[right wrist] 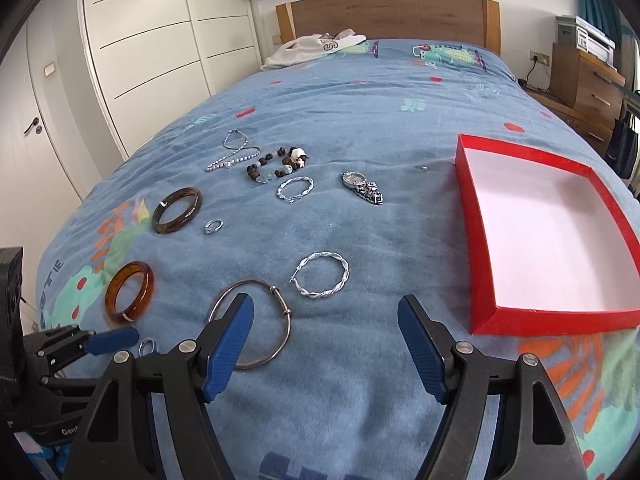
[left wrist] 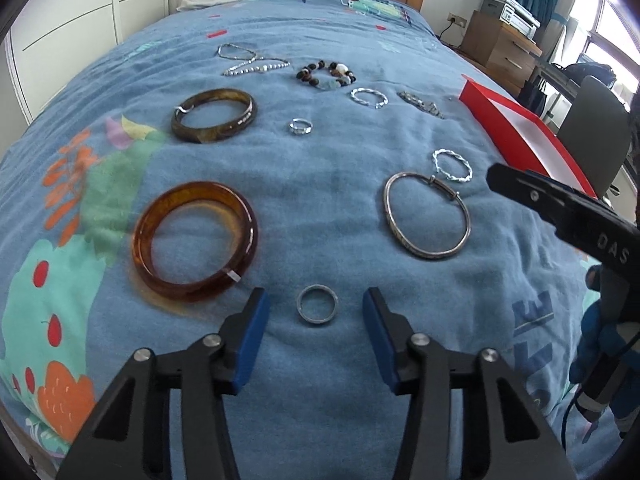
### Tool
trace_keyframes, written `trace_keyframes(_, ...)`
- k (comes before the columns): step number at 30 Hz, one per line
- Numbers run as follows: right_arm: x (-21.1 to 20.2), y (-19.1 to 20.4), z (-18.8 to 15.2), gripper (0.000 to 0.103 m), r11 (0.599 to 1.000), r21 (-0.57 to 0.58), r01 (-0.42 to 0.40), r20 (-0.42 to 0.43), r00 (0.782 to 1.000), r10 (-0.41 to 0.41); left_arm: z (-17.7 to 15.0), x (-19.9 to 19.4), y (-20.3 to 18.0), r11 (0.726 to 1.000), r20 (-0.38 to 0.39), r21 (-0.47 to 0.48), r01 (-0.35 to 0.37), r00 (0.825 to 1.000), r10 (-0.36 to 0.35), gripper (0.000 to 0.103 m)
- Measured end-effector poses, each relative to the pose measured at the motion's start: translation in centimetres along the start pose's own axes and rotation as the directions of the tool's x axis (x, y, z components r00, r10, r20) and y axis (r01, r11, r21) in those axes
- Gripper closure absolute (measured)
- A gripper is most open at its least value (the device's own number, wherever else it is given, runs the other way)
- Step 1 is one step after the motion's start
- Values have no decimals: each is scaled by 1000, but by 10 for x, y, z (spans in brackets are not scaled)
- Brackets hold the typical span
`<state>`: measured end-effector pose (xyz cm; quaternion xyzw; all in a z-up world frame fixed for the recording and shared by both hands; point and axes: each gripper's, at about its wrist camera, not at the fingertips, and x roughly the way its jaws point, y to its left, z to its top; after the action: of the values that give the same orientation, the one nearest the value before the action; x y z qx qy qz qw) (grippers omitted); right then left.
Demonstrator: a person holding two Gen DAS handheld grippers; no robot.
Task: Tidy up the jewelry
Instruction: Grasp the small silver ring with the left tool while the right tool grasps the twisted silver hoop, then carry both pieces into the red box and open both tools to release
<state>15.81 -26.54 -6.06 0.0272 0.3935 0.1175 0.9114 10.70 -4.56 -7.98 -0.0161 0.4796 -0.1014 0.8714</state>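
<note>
Jewelry lies spread on a blue bedspread. My left gripper (left wrist: 315, 294) is open low over the cover, and a small grey ring (left wrist: 317, 321) lies between its blue pads, touching neither. The right wrist view shows this ring (right wrist: 147, 346) by a left fingertip (right wrist: 116, 338). My right gripper (right wrist: 325, 299) is open and empty, above a thin silver bangle (right wrist: 287, 313) and a twisted silver hoop (right wrist: 343, 270). An open red box (right wrist: 552, 320) with a white inside sits to the right. An amber bangle (left wrist: 195, 280) lies left of the grey ring.
Farther back lie a dark brown bangle (left wrist: 214, 136), a small silver ring (left wrist: 300, 126), a beaded bracelet (left wrist: 308, 76), a silver chain (left wrist: 248, 64), another twisted hoop (left wrist: 368, 97) and a watch (right wrist: 362, 186). White clothing (right wrist: 316, 46) lies by the wooden headboard. Wardrobe doors stand left.
</note>
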Motion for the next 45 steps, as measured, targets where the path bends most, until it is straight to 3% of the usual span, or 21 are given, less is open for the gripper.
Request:
trace_keyframes(7,15,-3,7,30,1000,28,-12,-19,1000,12,-1,4,-2,1000,-7,21,5,1000,-5,77)
trace_keyframes(13,30,-6,14,32,999,50,-3,-33,999,4,-2,3,-2,999,-3,38,13,1000,-13,84)
trace_keyframes(21,52,-3,16,40,999,51,-3,-65,998,7,-2,2,1,999,5,42,31,1000,-31,84)
trace_keyframes(24,57,-4,16,46,999,52,-2,-73,997,5,-3,2,1,999,6,41,30,1000,-30,84)
trace_keyframes(27,59,-8,15,62,998,57,6,-80,997,-1,-3,0,-1,999,9,47,24,1000,-25,84)
trace_keyframes(39,16,-9,20,62,997,56,-53,-20,998,54,4,-26,-9,999,47,49,19,999,-21,84)
trace_keyframes(45,-24,-28,22,62,997,61,-36,26,999,35,22,-44,-32,996,79,82,44,996,-51,84)
